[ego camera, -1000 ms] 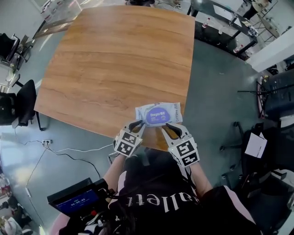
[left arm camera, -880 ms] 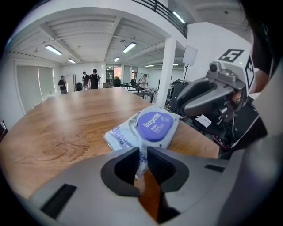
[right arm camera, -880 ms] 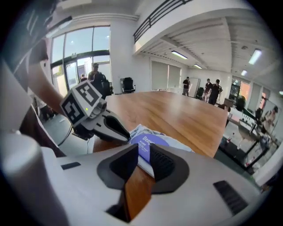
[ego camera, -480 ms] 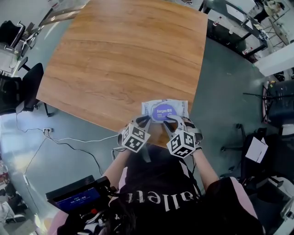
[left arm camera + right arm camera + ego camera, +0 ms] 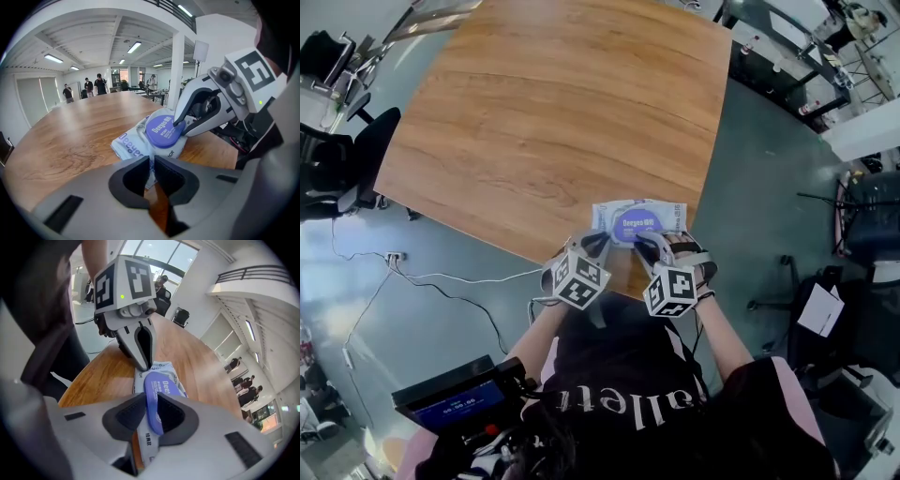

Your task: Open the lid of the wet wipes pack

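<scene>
The wet wipes pack is a pale pouch with a round purple lid; it lies at the near edge of the wooden table. My left gripper is shut on the pack's near edge, and in the left gripper view its jaws pinch the pouch film. My right gripper is shut on the lid, which stands on edge between its pads in the right gripper view. The lid tilts up off the pouch, and the right gripper holds its rim.
The table's front edge runs just under both grippers, with grey floor beyond. A black chair and floor cables are at the left. A device with a blue screen sits by my body. People stand far off.
Both grippers have moved forward from the table edge onto the pack. The left has closed on the pouch edge and the right on the purple lid.
</scene>
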`<state>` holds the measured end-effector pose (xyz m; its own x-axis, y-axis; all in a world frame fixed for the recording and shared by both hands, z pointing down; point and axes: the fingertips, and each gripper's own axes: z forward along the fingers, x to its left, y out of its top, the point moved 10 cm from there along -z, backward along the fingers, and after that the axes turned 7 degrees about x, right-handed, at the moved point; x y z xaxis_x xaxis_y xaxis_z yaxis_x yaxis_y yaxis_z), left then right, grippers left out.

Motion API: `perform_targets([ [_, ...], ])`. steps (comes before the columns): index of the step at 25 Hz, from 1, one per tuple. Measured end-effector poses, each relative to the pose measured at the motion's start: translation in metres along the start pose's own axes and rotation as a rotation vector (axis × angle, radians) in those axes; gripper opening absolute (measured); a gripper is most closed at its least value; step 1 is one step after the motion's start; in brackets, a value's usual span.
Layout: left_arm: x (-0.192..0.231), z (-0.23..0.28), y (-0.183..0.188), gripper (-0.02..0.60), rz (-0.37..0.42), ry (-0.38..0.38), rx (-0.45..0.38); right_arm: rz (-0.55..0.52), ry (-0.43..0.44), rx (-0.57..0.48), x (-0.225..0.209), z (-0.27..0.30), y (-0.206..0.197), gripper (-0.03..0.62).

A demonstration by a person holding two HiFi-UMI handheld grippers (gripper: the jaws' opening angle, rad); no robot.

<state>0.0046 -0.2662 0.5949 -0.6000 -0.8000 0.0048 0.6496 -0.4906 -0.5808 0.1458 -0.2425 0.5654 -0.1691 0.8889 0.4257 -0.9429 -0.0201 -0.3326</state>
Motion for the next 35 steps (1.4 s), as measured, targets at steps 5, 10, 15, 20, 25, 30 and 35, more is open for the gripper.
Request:
perform_targets([
  [5,-0.005,0.002,-0.001,0.034,0.032,0.019,-0.008,-0.041,-0.009,-0.027,-0.005,-0.005,0.000,0.077],
  [10,-0.006,0.002,-0.002,0.032,0.054,0.022,-0.010,-0.088,-0.016,-0.037,-0.009,-0.005,0.001,0.077],
  [15,-0.005,0.005,-0.001,0.031,0.141,0.008,0.002,-0.099,-0.008,-0.051,-0.012,-0.003,0.000,0.078],
  [20,-0.005,0.005,0.009,0.020,0.316,-0.019,0.083,-0.086,0.014,-0.063,-0.017,-0.002,0.003,0.080],
  [25,-0.007,0.005,0.014,0.014,0.383,-0.041,0.139,-0.082,0.019,-0.074,-0.018,-0.004,0.003,0.092],
  [30,-0.005,0.003,0.016,0.012,0.378,-0.057,0.142,-0.064,0.024,-0.087,-0.021,-0.006,0.003,0.094],
  [35,-0.004,0.005,0.017,0.012,0.364,-0.071,0.139,-0.039,0.024,-0.094,-0.023,-0.006,0.001,0.097],
])
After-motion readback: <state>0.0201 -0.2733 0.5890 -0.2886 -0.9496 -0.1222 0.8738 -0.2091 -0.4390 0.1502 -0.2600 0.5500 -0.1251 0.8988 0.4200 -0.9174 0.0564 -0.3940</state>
